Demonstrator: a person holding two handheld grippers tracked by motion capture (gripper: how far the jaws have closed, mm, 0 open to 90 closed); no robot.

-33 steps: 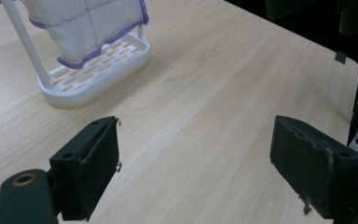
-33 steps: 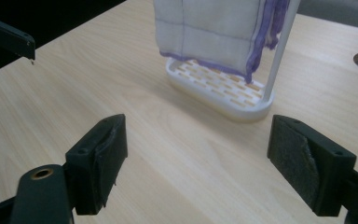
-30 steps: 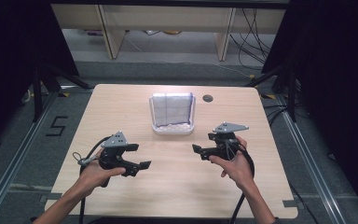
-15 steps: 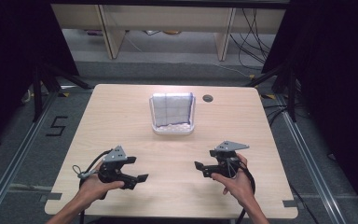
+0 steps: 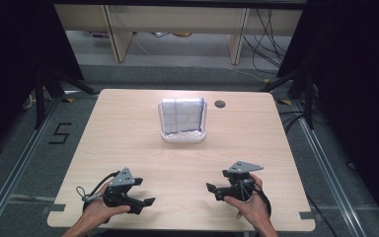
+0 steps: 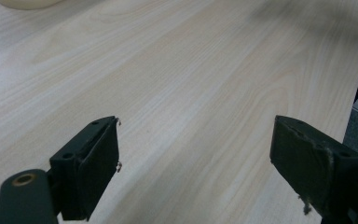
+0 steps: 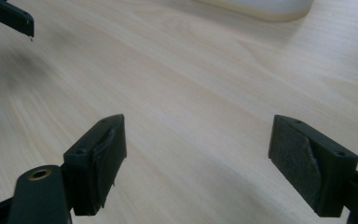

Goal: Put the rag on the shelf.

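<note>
High view, container: we see the white tray [image 5: 183,121] with a checked cloth [image 5: 180,116] inside it at the upper middle of the frame, on the wooden table [image 5: 128,128], just left of a small round hole [image 5: 220,104].
High view, grippers: the left gripper [image 5: 145,202] sits at the lower left and the right gripper [image 5: 212,190] at the lower right, each held in a hand near the bottom edge, both well apart from the tray.
High view, advice: we judge the reach has not begun; we should bring both grippers up the frame together and keep them level, one to each side of the tray.
Left gripper view, jaws: spread wide with nothing but bare wood between them; a sliver of the tray's pale rim [image 6: 25,3] shows at the upper left corner.
Left gripper view, advice: we should turn until that rim sits centred between the jaws.
Right gripper view, jaws: likewise spread wide and holding nothing; the tray's pale base [image 7: 265,8] lies along the top edge, right of centre.
Right gripper view, advice: we should close only once a pad is on each side of the wall or cloth, slowly, so the light tray does not slide.
</note>
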